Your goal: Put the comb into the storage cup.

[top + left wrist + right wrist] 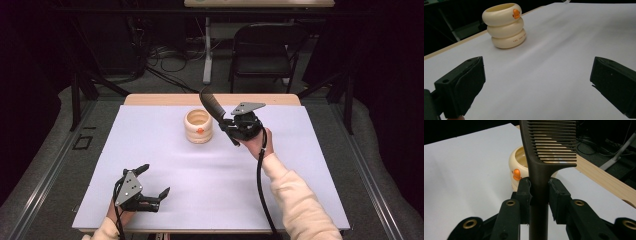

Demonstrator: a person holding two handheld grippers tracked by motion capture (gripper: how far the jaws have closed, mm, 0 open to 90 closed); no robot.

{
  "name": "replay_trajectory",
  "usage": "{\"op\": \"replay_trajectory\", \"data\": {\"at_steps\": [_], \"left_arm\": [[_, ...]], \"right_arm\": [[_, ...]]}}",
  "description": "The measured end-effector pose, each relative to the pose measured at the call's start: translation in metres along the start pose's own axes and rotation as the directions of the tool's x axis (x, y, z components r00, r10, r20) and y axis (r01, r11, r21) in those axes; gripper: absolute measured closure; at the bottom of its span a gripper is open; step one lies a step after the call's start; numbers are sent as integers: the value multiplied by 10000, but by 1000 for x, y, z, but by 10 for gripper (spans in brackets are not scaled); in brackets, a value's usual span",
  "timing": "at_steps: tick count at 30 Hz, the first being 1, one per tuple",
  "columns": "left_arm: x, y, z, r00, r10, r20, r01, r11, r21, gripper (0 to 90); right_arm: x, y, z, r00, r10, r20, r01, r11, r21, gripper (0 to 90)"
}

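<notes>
Aloft, right gripper (223, 121) clamping comb (541, 157), tilted

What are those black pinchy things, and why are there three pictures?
A person sits at a white table holding a claw tool in each hand. One picture looks down from above. The other two come from small cameras riding on each claw. The left claw is open and empty, near the table's front edge. The right claw is pinching a dark comb by its handle, teeth pointing up. On the table stands a cream pot shaped like stacked rings, with an orange beak on it.
</notes>
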State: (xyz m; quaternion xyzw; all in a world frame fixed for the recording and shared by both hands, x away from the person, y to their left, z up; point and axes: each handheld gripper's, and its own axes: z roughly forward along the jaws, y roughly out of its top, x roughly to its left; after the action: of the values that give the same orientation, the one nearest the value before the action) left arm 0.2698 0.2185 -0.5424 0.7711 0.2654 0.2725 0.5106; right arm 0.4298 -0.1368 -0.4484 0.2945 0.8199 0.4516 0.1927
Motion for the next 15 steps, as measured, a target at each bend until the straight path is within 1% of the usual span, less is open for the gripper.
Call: {"op": "replay_trajectory", "data": {"at_steps": [15], "left_arm": [[0,0,0,10000,-37,-23,37,10000,-35,0]], "right_arm": [[-2,10,5,9999,130,42,-129,9995,-274,724]]}}
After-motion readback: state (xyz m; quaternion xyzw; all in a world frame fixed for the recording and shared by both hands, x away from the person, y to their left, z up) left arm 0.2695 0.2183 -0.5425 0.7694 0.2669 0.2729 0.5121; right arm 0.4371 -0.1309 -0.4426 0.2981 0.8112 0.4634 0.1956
